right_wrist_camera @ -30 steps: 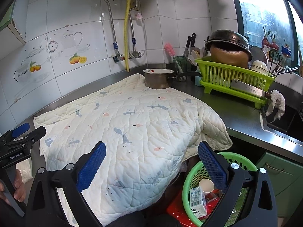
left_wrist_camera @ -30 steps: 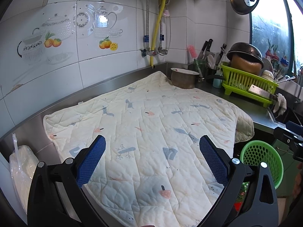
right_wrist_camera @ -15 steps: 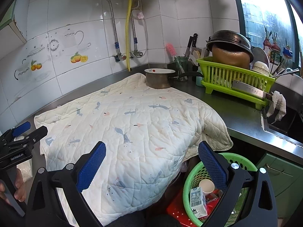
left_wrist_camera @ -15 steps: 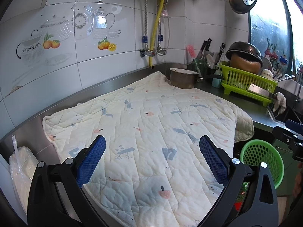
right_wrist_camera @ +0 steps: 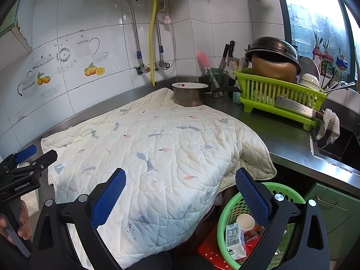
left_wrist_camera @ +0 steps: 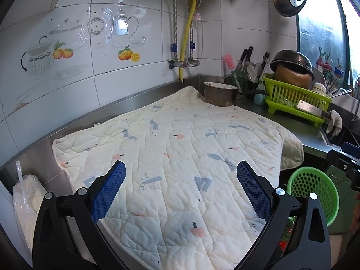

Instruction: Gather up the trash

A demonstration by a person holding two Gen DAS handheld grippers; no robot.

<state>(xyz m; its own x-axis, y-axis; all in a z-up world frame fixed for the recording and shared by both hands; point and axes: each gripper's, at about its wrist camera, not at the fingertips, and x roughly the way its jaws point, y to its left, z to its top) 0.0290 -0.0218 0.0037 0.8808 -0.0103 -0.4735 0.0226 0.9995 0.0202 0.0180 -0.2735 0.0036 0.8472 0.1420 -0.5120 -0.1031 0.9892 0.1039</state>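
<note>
A green perforated basket (right_wrist_camera: 227, 211) sits low beside the counter's front edge, holding a small milk carton (right_wrist_camera: 234, 238) and a paper cup (right_wrist_camera: 245, 221). In the left wrist view the same basket (left_wrist_camera: 315, 191) appears at the lower right. My right gripper (right_wrist_camera: 180, 193) hangs open above the quilt's front edge, its right finger over the basket rim. My left gripper (left_wrist_camera: 181, 186) is open over the quilted mat (left_wrist_camera: 175, 157), with nothing between its fingers. The mat shows no loose trash on it.
A metal pot (right_wrist_camera: 189, 94) stands at the mat's far corner. A green dish rack (right_wrist_camera: 279, 94) with a cleaver, bowls and a pan fills the right counter, with the sink (right_wrist_camera: 337, 144) beyond. A plastic bag (left_wrist_camera: 24, 202) sits at the left. A red item (right_wrist_camera: 209, 245) lies under the basket.
Both views have shifted very slightly; the grippers stay open and nothing on the mat or in the basket has moved.
</note>
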